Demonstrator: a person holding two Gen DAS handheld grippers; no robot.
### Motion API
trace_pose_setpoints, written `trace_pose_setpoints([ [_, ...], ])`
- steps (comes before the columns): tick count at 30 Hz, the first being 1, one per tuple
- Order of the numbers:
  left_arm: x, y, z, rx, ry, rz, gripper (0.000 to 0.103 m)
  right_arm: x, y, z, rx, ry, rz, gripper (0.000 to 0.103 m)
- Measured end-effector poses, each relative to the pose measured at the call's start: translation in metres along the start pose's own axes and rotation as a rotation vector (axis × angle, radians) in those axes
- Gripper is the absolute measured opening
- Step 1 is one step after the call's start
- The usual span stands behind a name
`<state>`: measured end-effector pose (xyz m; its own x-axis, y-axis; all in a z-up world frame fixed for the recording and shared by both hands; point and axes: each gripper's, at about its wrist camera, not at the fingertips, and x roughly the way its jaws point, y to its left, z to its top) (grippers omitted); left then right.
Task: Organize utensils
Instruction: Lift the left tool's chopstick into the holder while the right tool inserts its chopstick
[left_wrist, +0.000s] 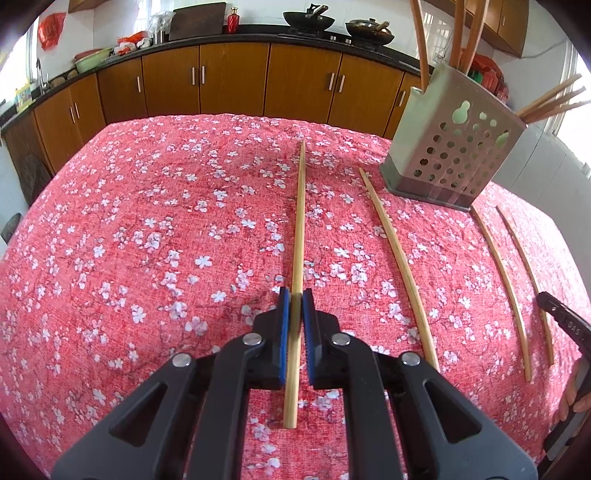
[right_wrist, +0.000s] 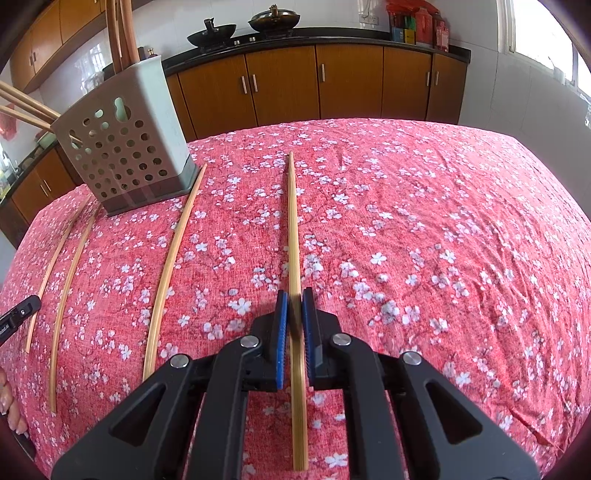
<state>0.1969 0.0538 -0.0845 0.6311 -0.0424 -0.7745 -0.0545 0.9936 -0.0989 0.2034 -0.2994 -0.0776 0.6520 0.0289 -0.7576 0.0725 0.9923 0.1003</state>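
Left gripper (left_wrist: 295, 306), jaws closed on a chopstick (left_wrist: 299, 221) that points forward over the counter (left_wrist: 147, 221) with its flowered cloth. Right gripper (right_wrist: 294, 306), jaws likewise closed on a second chopstick (right_wrist: 293, 229). Three further chopsticks (right_wrist: 170, 273) lie on the cloth between the grippers, near the perforated holder (right_wrist: 122, 155), which already contains upright chopsticks.

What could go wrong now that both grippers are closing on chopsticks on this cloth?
1. The left gripper pinches its chopstick near one end, so the long free end may droop or swing when lifted.
2. The right gripper has the same off-centre hold on its chopstick.
3. The holder already has chopsticks leaning out; inserting more could knock them or tip it.
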Motion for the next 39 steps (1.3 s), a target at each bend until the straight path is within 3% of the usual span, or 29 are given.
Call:
trace_pose_setpoints([
  [6,-0.002,-0.009,-0.004,0.04,0.001,0.062,0.01,-0.008,-0.001,-0.006,-0.002,0.002,0.007,0.009],
  [18,-0.012,-0.012,-0.011,0.059,-0.001,0.084,0.008,-0.027,-0.01,-0.012,0.011,-0.027,0.019,0.008],
  [31,-0.103,-0.009,0.022,0.031,-0.233,-0.003,0.007,-0.118,-0.017,0.026,0.038,-0.302,0.072,0.008],
  [39,-0.143,-0.013,0.05,0.007,-0.339,-0.053,0.007,-0.139,-0.011,0.043,0.039,-0.382,0.103,0.008],
])
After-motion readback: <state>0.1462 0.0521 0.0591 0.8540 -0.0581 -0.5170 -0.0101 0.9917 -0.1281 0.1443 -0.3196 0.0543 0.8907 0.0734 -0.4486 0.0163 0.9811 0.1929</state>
